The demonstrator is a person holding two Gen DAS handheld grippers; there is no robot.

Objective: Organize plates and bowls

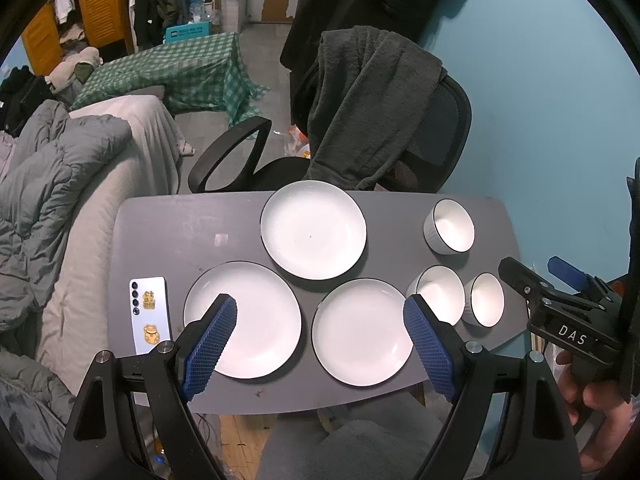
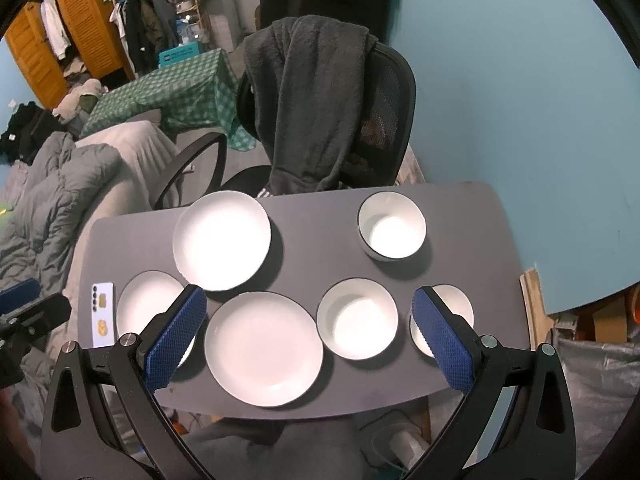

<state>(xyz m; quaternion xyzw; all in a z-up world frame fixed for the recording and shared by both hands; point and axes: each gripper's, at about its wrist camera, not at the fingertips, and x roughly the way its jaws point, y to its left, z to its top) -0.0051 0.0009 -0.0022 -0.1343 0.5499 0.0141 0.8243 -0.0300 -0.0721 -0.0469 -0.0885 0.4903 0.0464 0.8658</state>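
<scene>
White letters "DAS" stand on the black body of the right gripper (image 1: 524,276); the teal crate's (image 1: 188,33) label is unreadable.

We see even indoor light from above, with soft shadows under the plates (image 2: 264,348) on the counter (image 2: 304,248). Glare whitens them in the right wrist view. Fisheye bending darkens the frame corners; the upper left looks perhaps slightly soft.
</scene>
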